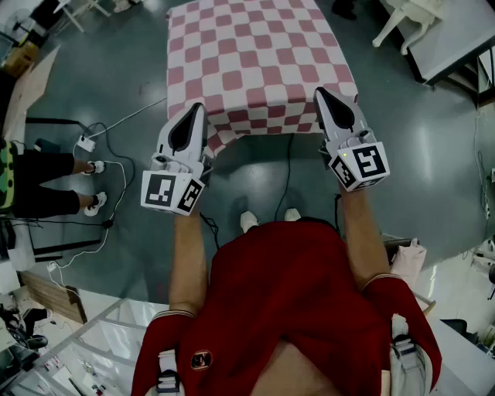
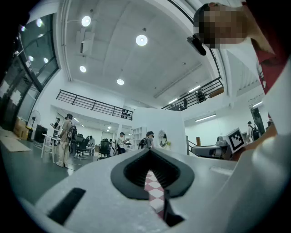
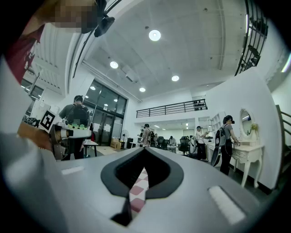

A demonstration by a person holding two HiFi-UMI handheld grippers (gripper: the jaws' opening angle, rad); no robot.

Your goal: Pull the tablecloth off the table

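Observation:
A red-and-white checked tablecloth covers a small table ahead of me in the head view. My left gripper is shut on the cloth's near left corner, and a strip of the checked cloth shows pinched between its jaws in the left gripper view. My right gripper is shut on the near right corner; the same checked cloth sits clamped in its jaws in the right gripper view. The cloth's near edge hangs between the two grippers.
Grey floor surrounds the table. White chairs and a table stand at the far right. A cable and power strip lie on the floor at left, beside a standing person's feet. Several people stand about the hall.

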